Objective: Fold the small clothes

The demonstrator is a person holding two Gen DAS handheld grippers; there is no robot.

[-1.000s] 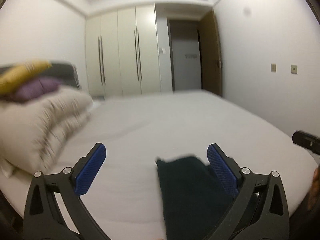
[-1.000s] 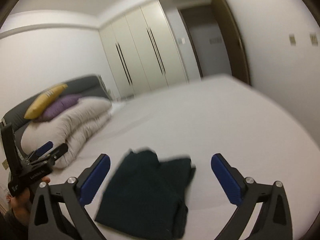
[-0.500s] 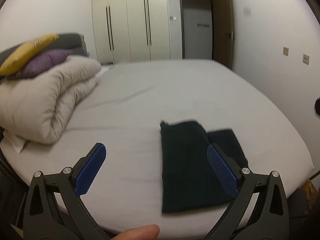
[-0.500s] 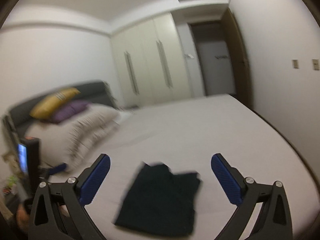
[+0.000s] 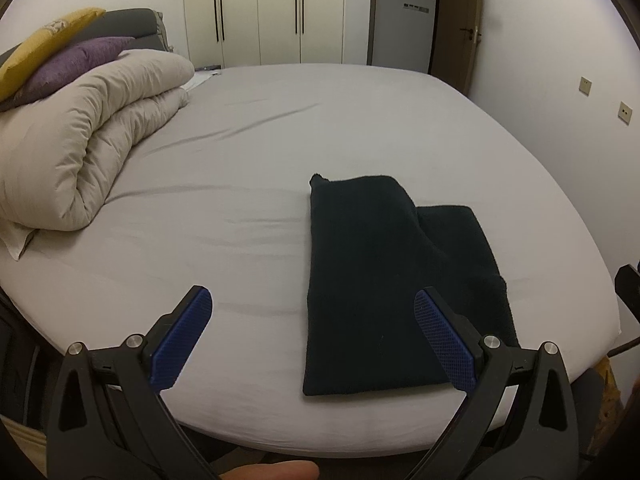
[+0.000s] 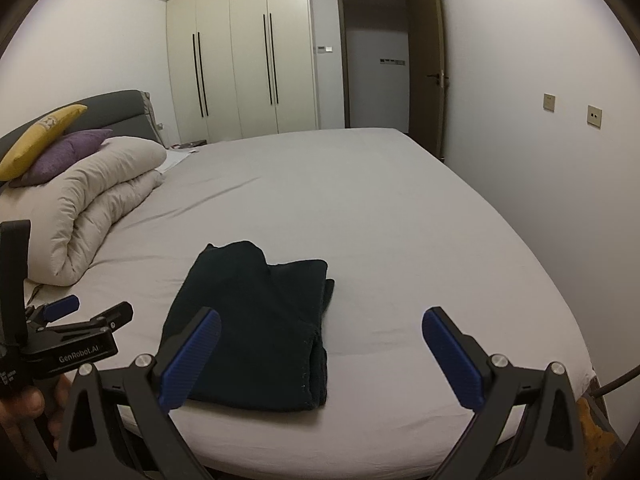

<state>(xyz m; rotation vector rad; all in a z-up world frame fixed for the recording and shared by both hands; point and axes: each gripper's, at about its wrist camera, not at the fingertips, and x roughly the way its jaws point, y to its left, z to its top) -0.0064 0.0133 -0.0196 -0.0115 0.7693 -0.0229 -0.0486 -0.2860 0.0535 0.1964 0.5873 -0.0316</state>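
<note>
Grey fitted sheet covers the bed [image 5: 280,128], a few creases, mattress edge curving near the cameras. Room behind: cream wardrobe [image 6: 244,60] with dark vertical handles, open brown door [image 6: 426,68] beside it, white wall on the right with two switch plates [image 6: 572,110]. At the head end a beige duvet [image 5: 80,136] is rolled up, purple cushion [image 5: 76,60] and yellow cushion [image 5: 40,44] stacked on it against a grey headboard [image 6: 116,110].

Dark folded garment [image 5: 384,280] lies flat on the sheet near the front edge of the bed — one layer over another, the lower layer sticking out to the right. Nothing touches it.

Left gripper [image 5: 312,336] hovers above the bed edge, jaws spread wide, nothing between the blue pads; its right pad overlaps the garment in view only. Fingertip of a hand [image 5: 272,470] shows at bottom of the left view. Right gripper [image 6: 320,356] likewise spread wide and empty — the garment sits toward its left pad. The left unit also shows at the left edge of the right view.
</note>
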